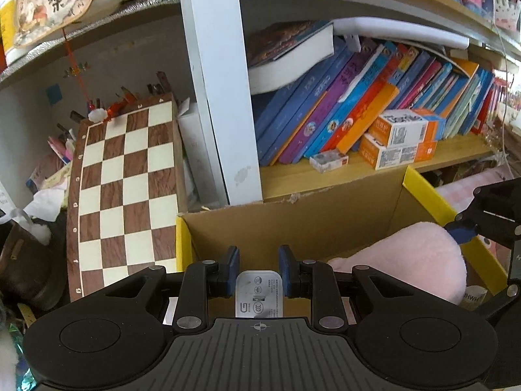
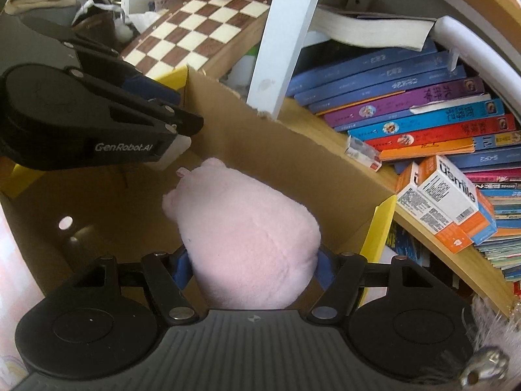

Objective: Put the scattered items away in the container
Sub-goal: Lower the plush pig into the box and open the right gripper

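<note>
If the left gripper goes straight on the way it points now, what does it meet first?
Most likely the far inner wall of the cardboard box. The left gripper, holding a white adapter, points into the box, and nothing shows between, though depth is unclear.

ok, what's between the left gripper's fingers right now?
A white charger block, clamped between the left gripper's blue pads above the cardboard box; clearest in the left wrist view.

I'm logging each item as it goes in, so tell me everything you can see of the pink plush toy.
The pink plush toy is a rounded, fuzzy soft body with a small ear-like nub at its far end. The right gripper is shut on its near end, blue pads pressing both sides. It hangs over the open cardboard box, tilted inward; whether it touches the floor is unclear.
</note>
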`<state>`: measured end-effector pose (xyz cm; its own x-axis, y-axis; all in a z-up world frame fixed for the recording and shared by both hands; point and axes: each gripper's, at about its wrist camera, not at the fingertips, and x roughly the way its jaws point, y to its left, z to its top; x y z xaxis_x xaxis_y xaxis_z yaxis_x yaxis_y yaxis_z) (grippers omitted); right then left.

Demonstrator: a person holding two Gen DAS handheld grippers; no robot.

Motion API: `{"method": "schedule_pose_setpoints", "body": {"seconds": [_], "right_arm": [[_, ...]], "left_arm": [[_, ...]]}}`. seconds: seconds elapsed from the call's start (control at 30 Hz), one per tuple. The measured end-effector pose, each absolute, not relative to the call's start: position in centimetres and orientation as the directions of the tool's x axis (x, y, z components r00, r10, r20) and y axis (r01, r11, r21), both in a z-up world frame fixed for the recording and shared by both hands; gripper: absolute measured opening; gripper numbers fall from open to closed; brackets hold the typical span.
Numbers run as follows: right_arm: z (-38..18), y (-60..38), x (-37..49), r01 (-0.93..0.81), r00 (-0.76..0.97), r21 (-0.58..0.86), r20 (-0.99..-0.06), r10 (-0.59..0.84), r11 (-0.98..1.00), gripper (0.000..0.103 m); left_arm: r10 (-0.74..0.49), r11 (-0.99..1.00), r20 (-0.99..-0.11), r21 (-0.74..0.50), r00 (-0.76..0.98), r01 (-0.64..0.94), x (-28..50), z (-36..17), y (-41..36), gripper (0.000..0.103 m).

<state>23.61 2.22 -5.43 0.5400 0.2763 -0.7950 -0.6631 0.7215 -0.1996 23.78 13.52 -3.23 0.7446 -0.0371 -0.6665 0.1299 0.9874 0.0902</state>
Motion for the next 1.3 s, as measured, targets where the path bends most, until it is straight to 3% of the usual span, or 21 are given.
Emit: {"method": "schedule_pose_setpoints", "body": {"seconds": [1.3], "right_arm": [[-7.1,2.7,25.1,-0.666,0.504,-0.182,-0.825,0.255,0.724,0.071]], "left_arm": [[-0.038,0.987,-0.696,0.088,0.717,0.138,24.6,-4.1,13.7,0.025]]}}
